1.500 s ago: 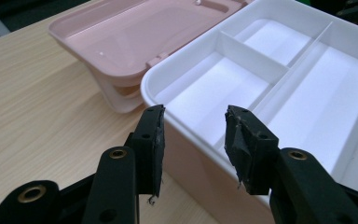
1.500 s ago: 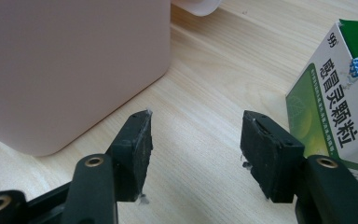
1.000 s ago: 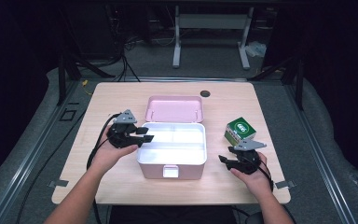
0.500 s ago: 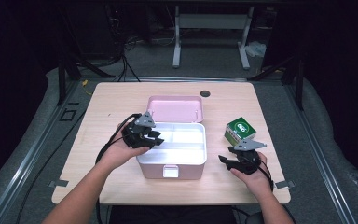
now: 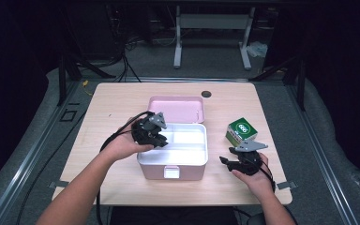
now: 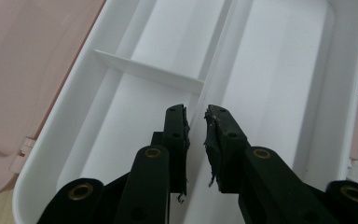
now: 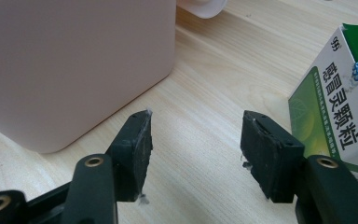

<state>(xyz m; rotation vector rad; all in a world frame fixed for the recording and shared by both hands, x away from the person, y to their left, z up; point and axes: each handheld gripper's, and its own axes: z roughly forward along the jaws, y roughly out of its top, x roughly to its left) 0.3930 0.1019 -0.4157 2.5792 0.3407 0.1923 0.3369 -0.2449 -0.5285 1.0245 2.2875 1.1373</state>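
Right now the left tool [image 5: 161, 138] hangs over the left end of the open pink storage box [image 5: 172, 168], which stands in the middle of the wooden surface [image 5: 117, 98] with its lid [image 5: 176, 108] tipped back behind it. Inside the box sits a white tray [image 6: 279, 70], and in the left gripper view the tool's two black jaws straddle the long divider wall [image 6: 216, 60] that runs down the tray's length; a short cross wall [image 6: 144, 70] splits the narrower side into compartments. Those jaws have just been closing and now stand with only a narrow gap, the divider's edge lying in that gap; whether the pads press on it I cannot tell. Over at the right, the right tool [image 5: 226, 161] rests low on the surface beside the box's right wall, its jaws apart with bare wood between them. A green and white medicine carton [image 5: 241, 131] stands just behind it, close to the right-hand jaw in the right gripper view, not touched.
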